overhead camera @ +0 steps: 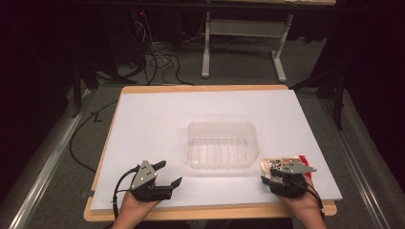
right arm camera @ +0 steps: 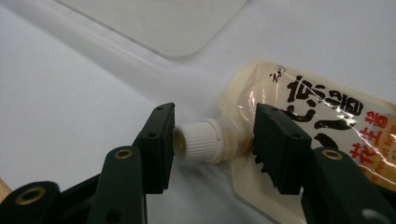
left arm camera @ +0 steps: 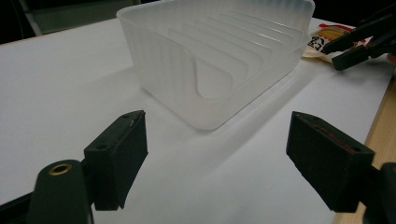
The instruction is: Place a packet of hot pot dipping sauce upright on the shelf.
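Lab or recording studio, not home; dark curtained surroundings around lit table (overhead camera: 143, 88) with white board (overhead camera: 157, 124) on wooden top; grey carpet floor (overhead camera: 239, 62); loose cables (overhead camera: 157, 59) trailing on it; metal-legged bench frame (overhead camera: 243, 28) behind; metal floor rails (overhead camera: 47, 157) alongside.

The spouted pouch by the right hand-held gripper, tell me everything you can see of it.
The pouch is a soft, clear plastic sachet of pale beige paste, printed with black and orange characters, red at its far end. It lies flat on the white board, just right of the clear tub. Its ribbed white screw cap points along the board. The right hand-held gripper straddles cap and neck: one pad touches the cap's end, the other lies over the pouch's shoulder.
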`<state>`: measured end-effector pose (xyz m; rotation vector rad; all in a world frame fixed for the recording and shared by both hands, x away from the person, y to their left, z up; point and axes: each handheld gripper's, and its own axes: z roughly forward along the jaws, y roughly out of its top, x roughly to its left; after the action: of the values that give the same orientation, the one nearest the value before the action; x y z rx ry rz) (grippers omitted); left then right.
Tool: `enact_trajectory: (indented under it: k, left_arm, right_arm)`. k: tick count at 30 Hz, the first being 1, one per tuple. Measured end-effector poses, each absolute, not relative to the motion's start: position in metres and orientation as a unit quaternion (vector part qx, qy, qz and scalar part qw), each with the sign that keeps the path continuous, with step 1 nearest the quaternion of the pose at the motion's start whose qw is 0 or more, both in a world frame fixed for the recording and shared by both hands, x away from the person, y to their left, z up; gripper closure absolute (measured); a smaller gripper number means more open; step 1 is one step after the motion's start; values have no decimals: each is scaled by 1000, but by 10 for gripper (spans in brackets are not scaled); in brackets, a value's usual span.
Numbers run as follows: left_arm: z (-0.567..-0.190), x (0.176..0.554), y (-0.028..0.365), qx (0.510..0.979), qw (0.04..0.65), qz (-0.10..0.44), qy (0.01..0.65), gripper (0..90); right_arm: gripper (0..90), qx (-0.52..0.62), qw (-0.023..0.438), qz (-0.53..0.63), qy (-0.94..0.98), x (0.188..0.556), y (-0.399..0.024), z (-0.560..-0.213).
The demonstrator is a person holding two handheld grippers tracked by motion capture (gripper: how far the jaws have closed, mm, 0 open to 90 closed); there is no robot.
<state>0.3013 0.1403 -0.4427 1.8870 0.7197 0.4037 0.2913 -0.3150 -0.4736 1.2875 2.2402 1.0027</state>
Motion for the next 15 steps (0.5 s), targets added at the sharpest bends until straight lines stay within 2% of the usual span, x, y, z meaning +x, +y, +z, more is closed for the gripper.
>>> enact_trajectory:
  k: [2, 3, 10, 15]
  left_arm:
    - [-443, 302, 141, 785, 515, 168, 300, 210]
    - [-443, 302, 141, 785, 516, 168, 299, 210]
    - [-443, 302, 139, 786, 515, 168, 297, 211]
    - [-444, 302, 138, 788, 514, 165, 296, 211]
  right_arm:
    - [514, 459, 189, 361, 790, 291, -318, -471]
    - [621, 460, 196, 376, 780, 287, -322, -466]
    - [619, 469, 249, 369, 762, 285, -331, -459]
    - [631, 466, 236, 349, 778, 288, -328, -466]
